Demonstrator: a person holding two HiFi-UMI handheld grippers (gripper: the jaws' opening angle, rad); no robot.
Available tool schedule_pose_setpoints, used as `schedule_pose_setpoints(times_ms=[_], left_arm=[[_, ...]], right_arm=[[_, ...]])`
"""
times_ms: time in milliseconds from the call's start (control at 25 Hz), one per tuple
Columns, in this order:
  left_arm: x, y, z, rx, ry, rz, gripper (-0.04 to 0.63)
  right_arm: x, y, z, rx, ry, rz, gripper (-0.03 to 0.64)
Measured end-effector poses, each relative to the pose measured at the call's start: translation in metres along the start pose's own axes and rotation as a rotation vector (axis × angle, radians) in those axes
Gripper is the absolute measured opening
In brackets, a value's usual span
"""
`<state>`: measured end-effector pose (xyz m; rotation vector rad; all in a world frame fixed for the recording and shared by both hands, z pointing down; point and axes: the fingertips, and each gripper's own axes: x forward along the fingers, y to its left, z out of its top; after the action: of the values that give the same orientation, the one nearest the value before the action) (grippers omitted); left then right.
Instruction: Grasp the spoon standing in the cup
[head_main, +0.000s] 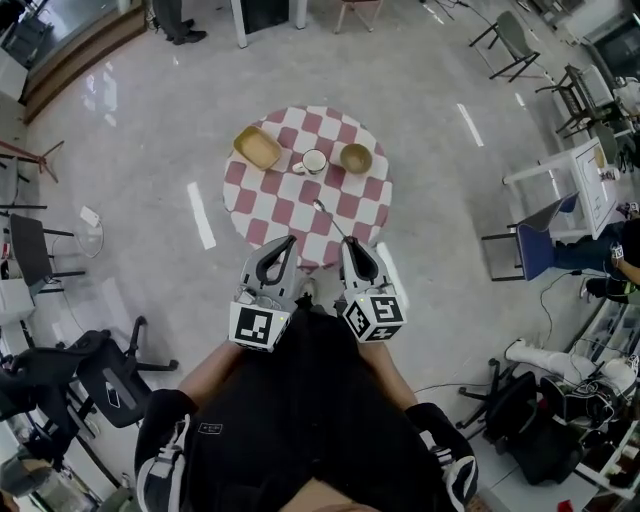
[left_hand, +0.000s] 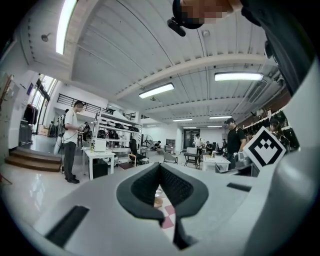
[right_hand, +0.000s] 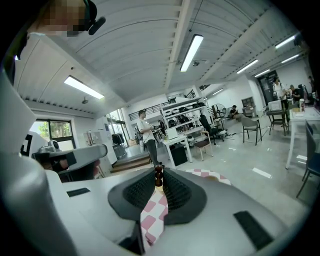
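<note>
A round table with a red and white checked cloth (head_main: 270, 205) carries a white cup (head_main: 314, 161) near its far side. Nothing shows standing in the cup. A slim spoon (head_main: 328, 220) slants over the cloth, bowl end up and left. Its handle runs into my right gripper (head_main: 348, 243) at the table's near edge. The jaws are shut on the spoon, whose dark handle end (right_hand: 159, 176) pokes up between the pads in the right gripper view. My left gripper (head_main: 289, 241) hovers beside it, shut, tips together, holding nothing; checked cloth (left_hand: 167, 215) shows under its jaws.
A shallow wooden dish (head_main: 258, 147) sits left of the cup and a round brown bowl (head_main: 356, 158) right of it. Chairs (head_main: 30, 250) stand at the left and a white desk (head_main: 585, 185) at the right. People stand by distant tables (right_hand: 177, 142).
</note>
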<state>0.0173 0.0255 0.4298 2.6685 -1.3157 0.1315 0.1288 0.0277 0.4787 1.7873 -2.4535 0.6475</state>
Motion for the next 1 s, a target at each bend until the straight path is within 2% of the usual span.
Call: schedule_pose_setpoints(times_ms=[240, 360, 680, 1000], left_arm=[[0.003, 0.011, 0.004, 0.007, -0.041, -0.009, 0.008], [0.003, 0.015, 0.001, -0.015, -0.016, 0.001, 0.008], [0.006, 0.024, 0.006, -0.002, -0.058, -0.006, 0.008], [0.006, 0.027, 0.004, -0.015, -0.029, -0.018, 0.008]], right_arm=[[-0.001, 0.010, -0.001, -0.017, -0.003, -0.005, 0.064], [0.000, 0.011, -0.002, -0.022, -0.001, -0.003, 0.064], [0.006, 0.013, -0.003, -0.030, -0.002, -0.012, 0.064], [0.010, 0.018, -0.002, -0.037, -0.002, -0.012, 0.063]])
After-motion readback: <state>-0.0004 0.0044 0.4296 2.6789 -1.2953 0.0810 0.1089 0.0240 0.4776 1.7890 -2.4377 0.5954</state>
